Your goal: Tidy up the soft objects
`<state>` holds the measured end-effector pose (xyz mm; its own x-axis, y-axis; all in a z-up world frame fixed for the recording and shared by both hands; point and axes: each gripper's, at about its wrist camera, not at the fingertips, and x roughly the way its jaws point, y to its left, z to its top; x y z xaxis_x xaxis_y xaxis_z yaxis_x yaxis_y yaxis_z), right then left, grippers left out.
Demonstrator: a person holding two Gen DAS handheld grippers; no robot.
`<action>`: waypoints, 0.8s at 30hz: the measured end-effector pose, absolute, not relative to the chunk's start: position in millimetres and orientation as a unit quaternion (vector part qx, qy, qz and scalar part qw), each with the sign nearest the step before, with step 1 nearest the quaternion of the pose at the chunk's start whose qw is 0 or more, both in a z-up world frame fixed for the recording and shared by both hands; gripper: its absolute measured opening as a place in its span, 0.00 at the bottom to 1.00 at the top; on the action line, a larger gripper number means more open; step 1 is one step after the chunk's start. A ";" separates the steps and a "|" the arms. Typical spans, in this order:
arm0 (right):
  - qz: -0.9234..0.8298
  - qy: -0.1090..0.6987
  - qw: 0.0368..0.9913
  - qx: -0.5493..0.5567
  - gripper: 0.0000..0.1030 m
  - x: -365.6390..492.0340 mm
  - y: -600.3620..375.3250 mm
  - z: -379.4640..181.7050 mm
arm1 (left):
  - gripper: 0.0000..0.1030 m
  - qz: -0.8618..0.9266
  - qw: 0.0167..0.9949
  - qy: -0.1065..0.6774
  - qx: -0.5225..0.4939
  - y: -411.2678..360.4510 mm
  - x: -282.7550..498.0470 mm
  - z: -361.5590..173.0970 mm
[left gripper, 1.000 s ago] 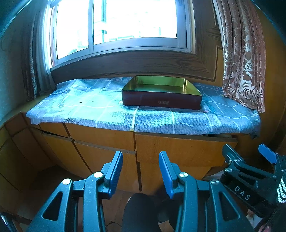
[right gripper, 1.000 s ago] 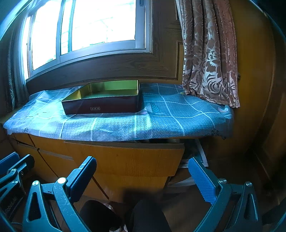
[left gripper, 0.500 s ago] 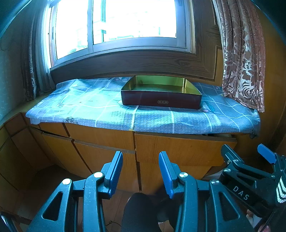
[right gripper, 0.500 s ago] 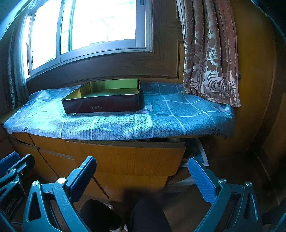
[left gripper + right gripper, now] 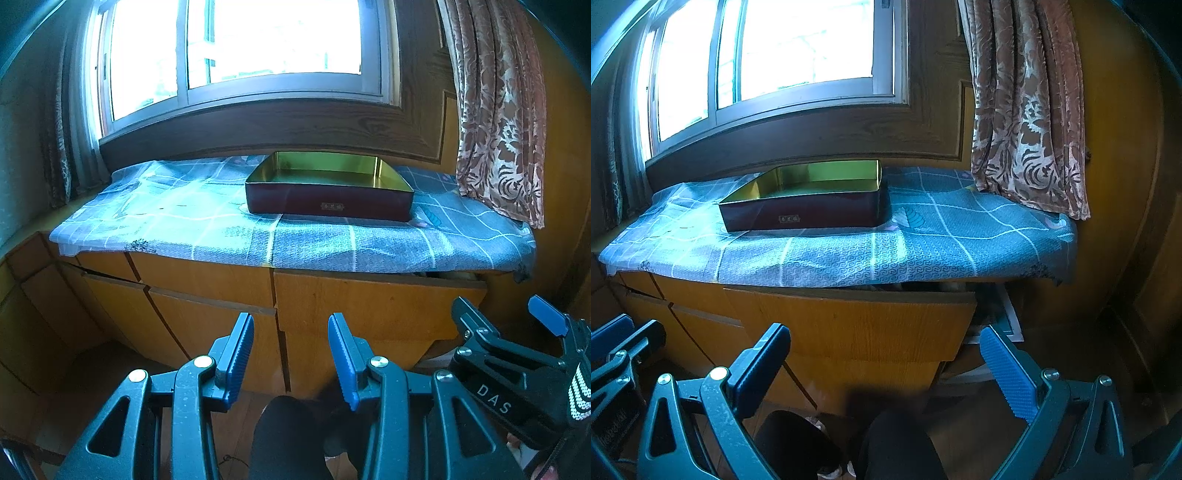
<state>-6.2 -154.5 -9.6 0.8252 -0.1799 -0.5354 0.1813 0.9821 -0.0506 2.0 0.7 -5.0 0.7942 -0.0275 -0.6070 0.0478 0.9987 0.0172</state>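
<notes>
Start of task, both grippers empty and spread, left gripper narrower than right gripper, well short of empty tin on far blue cloth; next, finding soft objects, none visible.

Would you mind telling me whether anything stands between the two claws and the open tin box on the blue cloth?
Nothing visible does: the left claw and right claw hang empty before the cabinet, and the tin box above is unobstructed.

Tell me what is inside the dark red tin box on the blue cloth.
The box shows only bare gold inner walls and floor; no objects visible. Its near wall hides the front strip of the floor in both views.
</notes>
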 end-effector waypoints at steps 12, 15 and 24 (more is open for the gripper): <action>-0.048 0.276 0.960 -0.007 1.00 0.1 -160.1 -14.1 | 0.41 -0.120 0.928 0.353 -0.017 8.2 19.1 -19.8; -0.029 0.262 0.963 -0.050 1.00 2.6 -161.0 -16.7 | 0.41 -0.148 0.912 0.381 -0.041 13.5 33.9 -32.2; 0.124 0.308 0.933 -0.136 1.00 36.8 -180.0 -46.7 | 0.41 -0.202 0.896 0.386 0.090 -8.2 65.0 -64.5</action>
<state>36.8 -180.0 -46.7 0.7793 0.1471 -0.6091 -0.3153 0.9321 -0.1782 65.0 -8.2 -64.5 0.6203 -0.2914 -0.7282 0.4307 0.9025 0.0057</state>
